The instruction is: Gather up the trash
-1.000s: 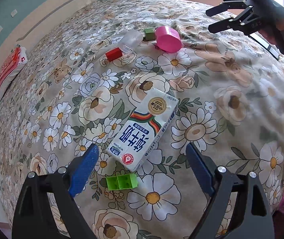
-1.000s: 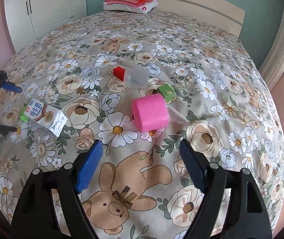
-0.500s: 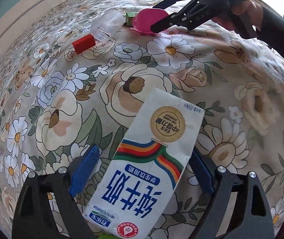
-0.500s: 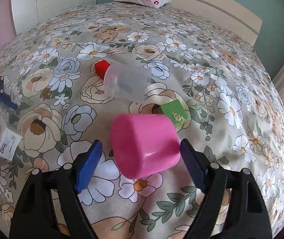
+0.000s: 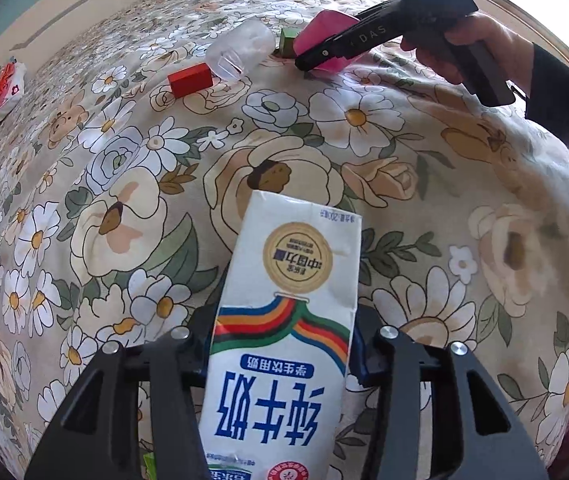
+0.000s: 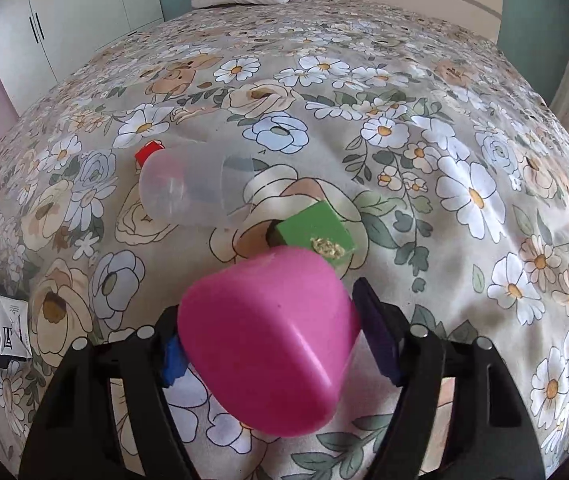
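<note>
Milk carton [image 5: 280, 344] lies on the flowered bedspread [image 5: 364, 128], clamped between the closed-in fingers of the left gripper [image 5: 282, 354]. Well beyond the carton, the right gripper [image 6: 272, 344] squeezes a pink cup [image 6: 268, 336]; whether anything is inside it cannot be told. The clear cup [image 6: 188, 188] behind it looks empty. A tight squeeze could crush the carton, or pop the cup loose.

The carton [image 5: 280, 344] is hiding the left gripper's pads and running off the bottom edge. The cup [image 6: 272, 336] is covering most of the right gripper's blue pads [image 6: 376, 328].
</note>
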`<state>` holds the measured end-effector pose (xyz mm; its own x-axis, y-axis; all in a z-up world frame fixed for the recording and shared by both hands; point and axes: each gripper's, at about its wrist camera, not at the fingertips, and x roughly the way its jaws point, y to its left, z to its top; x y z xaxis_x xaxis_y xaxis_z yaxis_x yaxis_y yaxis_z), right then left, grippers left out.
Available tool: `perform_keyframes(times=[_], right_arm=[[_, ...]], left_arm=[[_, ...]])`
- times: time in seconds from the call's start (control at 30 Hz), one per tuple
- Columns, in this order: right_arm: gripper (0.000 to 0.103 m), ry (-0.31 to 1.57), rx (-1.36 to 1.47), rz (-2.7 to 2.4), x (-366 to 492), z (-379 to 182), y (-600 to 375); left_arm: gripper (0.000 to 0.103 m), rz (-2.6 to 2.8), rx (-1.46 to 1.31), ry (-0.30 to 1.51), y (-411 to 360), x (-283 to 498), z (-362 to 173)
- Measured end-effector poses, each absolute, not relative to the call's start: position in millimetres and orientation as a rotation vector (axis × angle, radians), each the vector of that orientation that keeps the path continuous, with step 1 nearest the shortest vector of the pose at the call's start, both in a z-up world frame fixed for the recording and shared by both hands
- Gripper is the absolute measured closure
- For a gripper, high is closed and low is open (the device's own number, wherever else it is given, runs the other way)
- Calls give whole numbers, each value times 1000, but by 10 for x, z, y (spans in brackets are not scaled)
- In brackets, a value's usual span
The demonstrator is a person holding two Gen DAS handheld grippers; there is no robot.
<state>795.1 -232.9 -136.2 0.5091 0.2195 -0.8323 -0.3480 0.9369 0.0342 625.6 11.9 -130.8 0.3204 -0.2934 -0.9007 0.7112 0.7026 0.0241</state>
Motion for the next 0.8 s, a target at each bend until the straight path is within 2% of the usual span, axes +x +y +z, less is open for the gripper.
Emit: perform_keyframes(times=[0.4, 0.8], right_arm=[[32, 943, 15, 268, 7477, -1025, -2634], [32, 886, 53, 252, 6526, -94, -2718]], left_arm=[[54, -535, 285, 1091, 208, 6029, -1045], [54, -410, 209, 1004, 179, 5430, -177]])
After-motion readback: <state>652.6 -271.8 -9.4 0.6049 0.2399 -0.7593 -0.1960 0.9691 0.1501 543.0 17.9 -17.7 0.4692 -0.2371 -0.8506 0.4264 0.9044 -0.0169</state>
